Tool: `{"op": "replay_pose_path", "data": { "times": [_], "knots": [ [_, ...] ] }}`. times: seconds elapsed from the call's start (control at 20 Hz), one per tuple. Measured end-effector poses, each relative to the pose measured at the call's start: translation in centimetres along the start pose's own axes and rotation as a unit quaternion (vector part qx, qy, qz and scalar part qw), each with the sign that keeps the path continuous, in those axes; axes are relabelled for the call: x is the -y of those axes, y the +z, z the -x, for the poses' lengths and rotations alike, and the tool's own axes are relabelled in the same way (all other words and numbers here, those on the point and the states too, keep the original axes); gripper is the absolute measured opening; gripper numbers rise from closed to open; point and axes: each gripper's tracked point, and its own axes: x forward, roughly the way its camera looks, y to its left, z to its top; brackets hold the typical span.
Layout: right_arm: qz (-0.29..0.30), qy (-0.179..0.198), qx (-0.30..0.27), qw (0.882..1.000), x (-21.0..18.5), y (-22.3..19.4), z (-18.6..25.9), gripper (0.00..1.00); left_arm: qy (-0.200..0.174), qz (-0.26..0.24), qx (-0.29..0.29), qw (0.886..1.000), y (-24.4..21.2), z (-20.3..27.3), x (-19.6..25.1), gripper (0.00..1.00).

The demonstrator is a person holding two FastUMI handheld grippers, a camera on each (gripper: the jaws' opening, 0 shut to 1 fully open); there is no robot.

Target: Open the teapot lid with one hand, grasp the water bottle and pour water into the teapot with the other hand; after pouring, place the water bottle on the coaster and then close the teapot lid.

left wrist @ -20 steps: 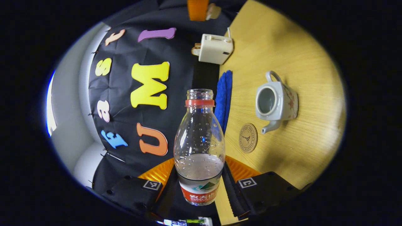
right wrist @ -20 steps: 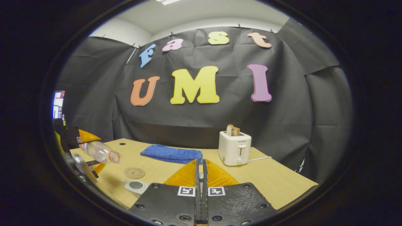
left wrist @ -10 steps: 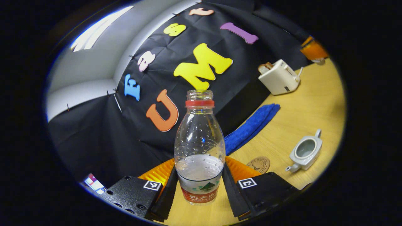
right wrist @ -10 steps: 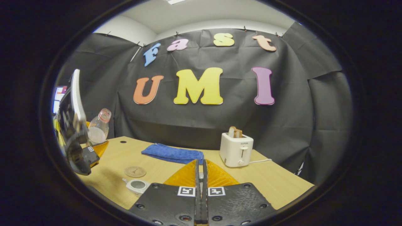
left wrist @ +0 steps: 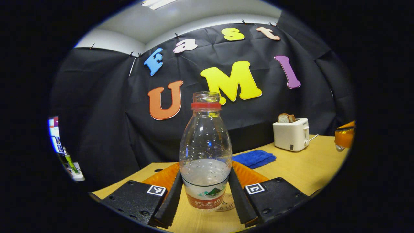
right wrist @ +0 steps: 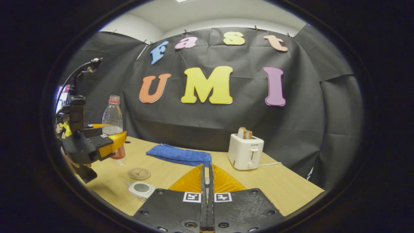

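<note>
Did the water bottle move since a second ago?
Yes. In the right gripper view the water bottle swung from lying tipped low near the teapot to upright, higher, beyond the coaster.

Clear bottle (left wrist: 206, 152) with red neck ring and red-white label; blue towel (right wrist: 179, 155); white toaster (right wrist: 245, 152); pale wood table (right wrist: 284, 187).

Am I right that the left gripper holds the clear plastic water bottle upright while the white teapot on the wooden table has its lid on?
Not quite: the white teapot is open, lid off, as the right gripper view shows. The left gripper does hold the clear plastic water bottle upright.
</note>
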Motion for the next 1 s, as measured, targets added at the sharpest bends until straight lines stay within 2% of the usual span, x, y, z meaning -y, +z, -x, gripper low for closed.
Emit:
{"op": "replay_pose_path", "data": {
  "times": [0.15, 0.45, 0.7, 1.0],
  "knots": [
    [-0.005, -0.006, -0.003, 1.0, 0.7, -0.3, -0.2, 0.0, -0.022, 0.051, -0.001, 0.998, -0.1, -1.7, 0.8, 0.75],
    [-0.012, -0.01, -0.016, 1.0, 1.3, -1.0, -0.8, 0.0, -0.045, 0.077, -0.037, 0.995, -3.9, -4.9, 2.0, 0.76],
    [-0.008, -0.008, -0.019, 1.0, 0.9, -1.5, -1.0, 0.0, -0.041, 0.069, -0.065, 0.995, -6.3, -5.9, 1.8, 0.76],
    [-0.007, -0.006, -0.026, 1.0, 0.7, -2.1, -1.2, 0.0, -0.042, 0.041, -0.07, 0.996, -7.2, -6.1, 2.1, 0.77]
  ]
}}
